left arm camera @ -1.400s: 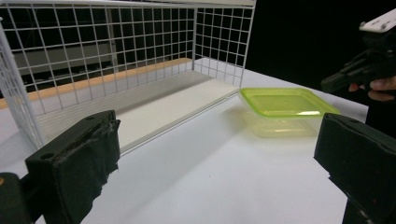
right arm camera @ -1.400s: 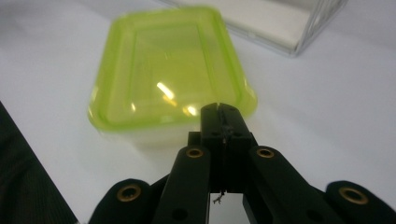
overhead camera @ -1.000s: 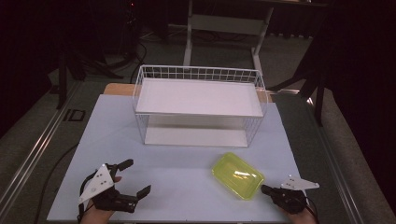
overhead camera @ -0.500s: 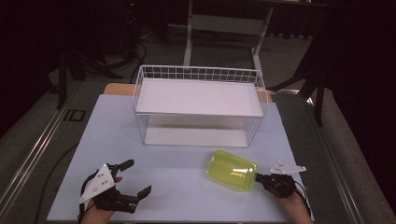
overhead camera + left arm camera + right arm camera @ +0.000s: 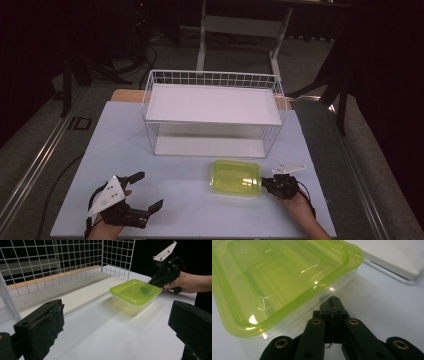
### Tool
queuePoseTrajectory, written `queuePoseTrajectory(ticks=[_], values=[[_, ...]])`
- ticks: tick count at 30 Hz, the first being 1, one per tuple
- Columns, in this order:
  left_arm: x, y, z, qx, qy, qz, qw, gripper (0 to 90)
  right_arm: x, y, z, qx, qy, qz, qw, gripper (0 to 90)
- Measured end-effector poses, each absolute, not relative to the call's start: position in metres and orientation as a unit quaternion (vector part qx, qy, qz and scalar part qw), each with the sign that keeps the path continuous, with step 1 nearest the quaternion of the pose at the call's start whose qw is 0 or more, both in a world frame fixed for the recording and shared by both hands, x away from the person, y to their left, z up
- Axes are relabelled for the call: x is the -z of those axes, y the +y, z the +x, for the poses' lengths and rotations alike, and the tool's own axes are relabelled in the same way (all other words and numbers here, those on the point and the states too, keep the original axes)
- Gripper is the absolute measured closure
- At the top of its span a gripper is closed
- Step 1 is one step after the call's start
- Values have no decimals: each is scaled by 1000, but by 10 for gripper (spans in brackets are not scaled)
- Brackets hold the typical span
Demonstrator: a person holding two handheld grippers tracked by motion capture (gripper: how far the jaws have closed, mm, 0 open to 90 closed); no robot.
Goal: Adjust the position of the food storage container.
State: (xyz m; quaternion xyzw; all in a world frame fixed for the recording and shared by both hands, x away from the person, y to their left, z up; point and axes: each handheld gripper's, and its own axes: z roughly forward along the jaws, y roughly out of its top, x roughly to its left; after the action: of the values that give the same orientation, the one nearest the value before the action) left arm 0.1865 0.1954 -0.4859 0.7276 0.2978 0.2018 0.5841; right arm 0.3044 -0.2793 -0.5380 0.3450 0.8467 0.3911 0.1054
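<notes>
The yellow-green lidded container (image 5: 236, 177) is seen on the white counter (image 5: 190, 210) just in front of the white wire basket (image 5: 212, 107), touched at its right edge by the clenched right claw (image 5: 266, 182), while the left claw (image 5: 145, 192) is held released, well apart at the left

A wire rack (image 5: 212, 112) stands at the back middle of the surface (image 5: 125, 150). A lidded box (image 5: 236, 177) lies in front of it, right of centre. The right gripper (image 5: 266, 183) touches the box's right end. The left gripper (image 5: 147, 192) sits at the front left, well apart from the box.
</notes>
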Motion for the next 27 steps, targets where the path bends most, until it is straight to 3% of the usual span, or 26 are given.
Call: queuePoseTrajectory(ticks=[15,24,27], values=[[486,195,186,-201,298,729,583,10,540,-246,319,-378,859,332,98,900],[487,195,187,-201,299,730,581,10,535,-266,310,-365,859,338,125,900],[487,195,187,-201,299,730,581,10,535,-272,306,-378,851,348,111,900]])
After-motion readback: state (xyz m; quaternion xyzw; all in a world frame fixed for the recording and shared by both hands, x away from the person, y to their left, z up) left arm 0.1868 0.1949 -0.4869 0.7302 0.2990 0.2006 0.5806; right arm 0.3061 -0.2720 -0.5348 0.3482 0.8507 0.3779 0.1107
